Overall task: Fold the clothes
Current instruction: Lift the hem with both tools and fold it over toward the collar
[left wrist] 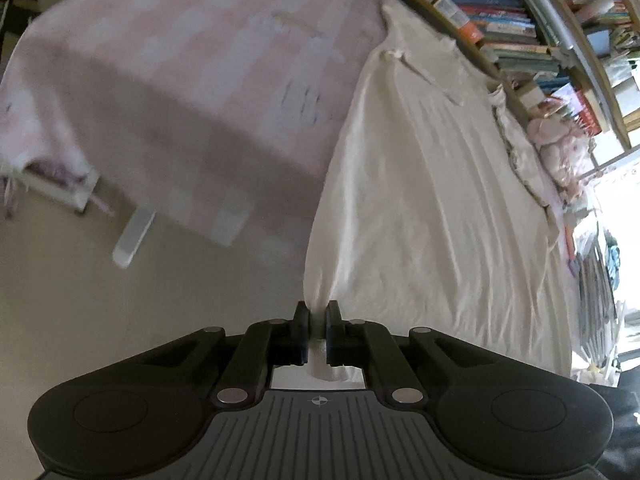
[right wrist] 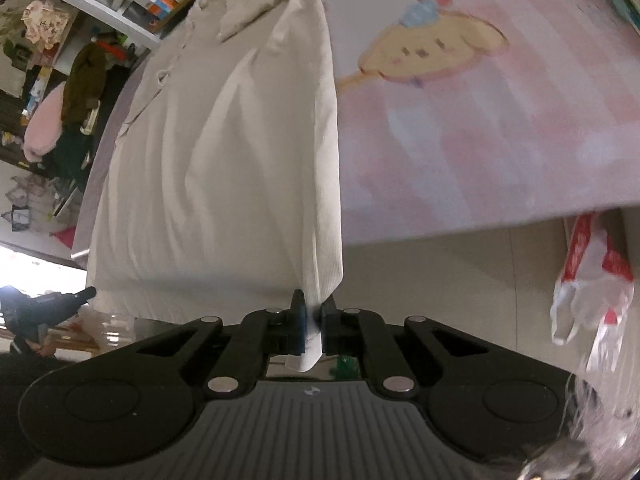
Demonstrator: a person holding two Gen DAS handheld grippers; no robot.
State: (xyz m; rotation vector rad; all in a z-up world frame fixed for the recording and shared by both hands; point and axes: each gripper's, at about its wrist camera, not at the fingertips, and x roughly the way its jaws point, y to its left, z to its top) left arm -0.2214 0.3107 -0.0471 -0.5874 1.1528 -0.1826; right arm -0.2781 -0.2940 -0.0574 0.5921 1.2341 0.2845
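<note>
At the bottom centre of the left wrist view, the left gripper [left wrist: 317, 312] has its fingers [left wrist: 301, 330] pinching a corner of the cream garment [left wrist: 432, 184], a tuft of cloth poking out behind them. At the bottom centre of the right wrist view the right gripper [right wrist: 313, 310] pinches the opposite near corner of the same garment [right wrist: 208, 168], ribbed hem bunched between the fingers. From both grips the cloth runs up and away, its long axis pointing toward the top of each frame, where a drawstring knot [left wrist: 394, 55] and the neck end lie farthest off. It lies spread over the pink cover [right wrist: 500, 128] on the desk, near edge hanging past the rim. Both grippers look equally near, so the fold likely means carrying this edge forward toward the far neck end. Bookshelves [left wrist: 520, 20] stand beyond.
</note>
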